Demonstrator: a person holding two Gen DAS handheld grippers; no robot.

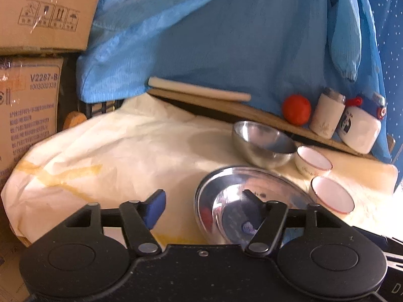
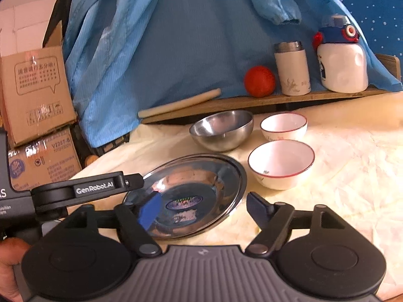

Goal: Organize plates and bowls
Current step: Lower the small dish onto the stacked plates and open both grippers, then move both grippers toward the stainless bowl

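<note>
Steel plate [image 2: 201,176] lies flat on the cloth-covered counter [image 2: 340,176], nearest the viewer, shallow and mirror-bright with a sticker at its centre; a second rim appears beneath it, so it may be a stack, though this cannot be confirmed. Behind it stands a steel bowl [image 2: 221,130]; just right, two white red-rimmed bowls [image 2: 280,163], one behind the other, near each other but apart.

Left gripper [image 1: 205,201]: fingers apart, straddling the plate's left rim, nothing clamped. Right gripper [image 2: 204,209]: fingers apart, straddling its right rim, nothing held.

Judged step: approach to the plate, before grasp. Next move calls for closing on the thin rim squarely; polished steel may slip.
</note>
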